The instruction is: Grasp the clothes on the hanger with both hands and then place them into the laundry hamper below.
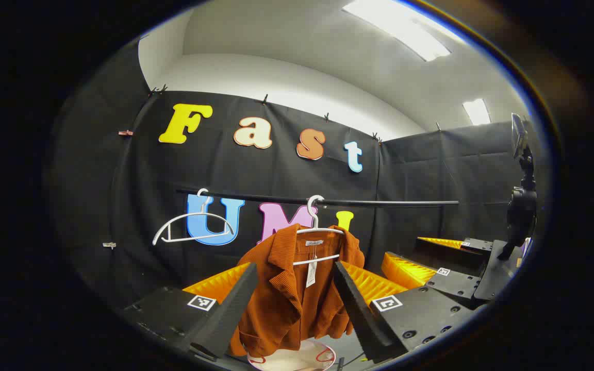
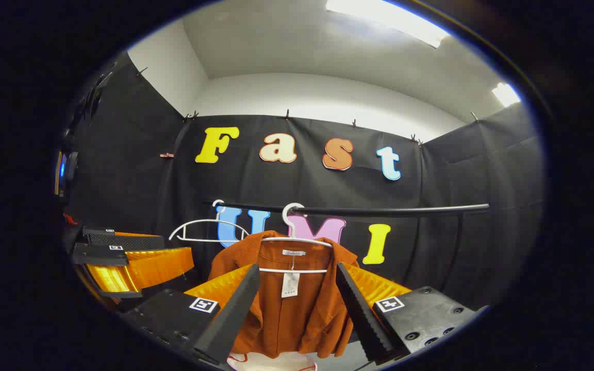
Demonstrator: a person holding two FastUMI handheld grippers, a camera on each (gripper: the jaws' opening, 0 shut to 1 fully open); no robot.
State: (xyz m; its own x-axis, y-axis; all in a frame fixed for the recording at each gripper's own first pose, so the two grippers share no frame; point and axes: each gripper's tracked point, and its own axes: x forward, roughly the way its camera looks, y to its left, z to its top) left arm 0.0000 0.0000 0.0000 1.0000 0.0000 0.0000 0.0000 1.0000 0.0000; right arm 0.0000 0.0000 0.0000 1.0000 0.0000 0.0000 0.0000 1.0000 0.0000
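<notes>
hamper mostly cut off, garment tag illegible

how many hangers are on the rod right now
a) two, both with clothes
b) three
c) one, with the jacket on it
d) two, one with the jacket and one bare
d: the rod carries a white hanger wearing the rust jacket, and to its left a second white hanger with nothing on it.
</notes>
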